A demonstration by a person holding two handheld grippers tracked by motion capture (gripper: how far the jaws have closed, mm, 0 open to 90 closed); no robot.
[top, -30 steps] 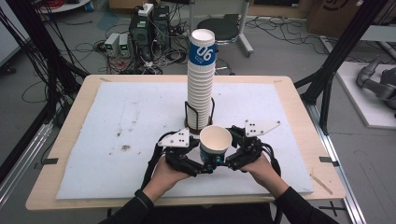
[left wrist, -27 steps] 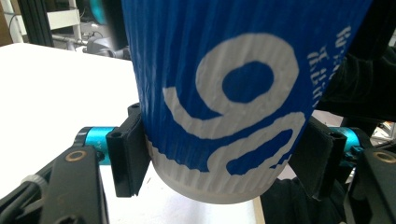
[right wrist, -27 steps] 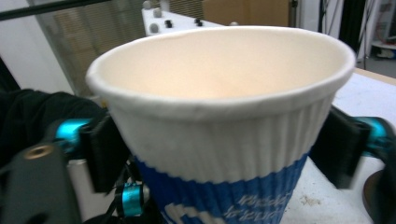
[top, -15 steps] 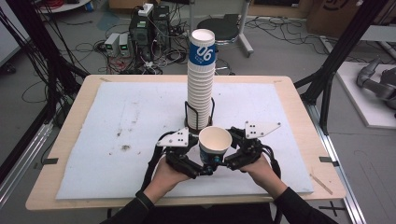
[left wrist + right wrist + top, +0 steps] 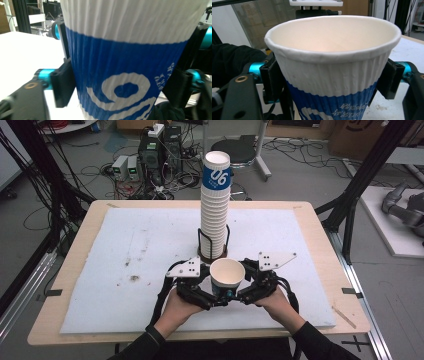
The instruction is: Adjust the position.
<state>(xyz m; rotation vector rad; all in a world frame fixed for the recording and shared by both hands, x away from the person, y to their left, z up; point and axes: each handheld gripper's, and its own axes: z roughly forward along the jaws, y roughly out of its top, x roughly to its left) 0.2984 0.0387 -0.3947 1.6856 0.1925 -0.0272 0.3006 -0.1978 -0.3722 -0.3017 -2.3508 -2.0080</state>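
A white and blue ribbed paper cup [image 5: 227, 275] stands upright and open-topped near the table's front centre, held between both grippers. My left gripper [image 5: 215, 297] comes at it from the left. In the left gripper view the cup [image 5: 125, 62] sits between the black pads [image 5: 63, 85], which press its blue band; these jaws have just been closing on it. My right gripper [image 5: 241, 296] comes from the right. In the right gripper view its pads [image 5: 270, 77] clamp the cup [image 5: 332, 72] below the rim, having closed onto it moments ago.
Just behind the held cup, a tall stack of the same cups [image 5: 215, 210] rises from a black wire holder [image 5: 212, 252]. A white mat [image 5: 125, 250] with a few dark stains covers the wooden table [image 5: 45, 335]. Cables and electronics lie on the floor beyond.
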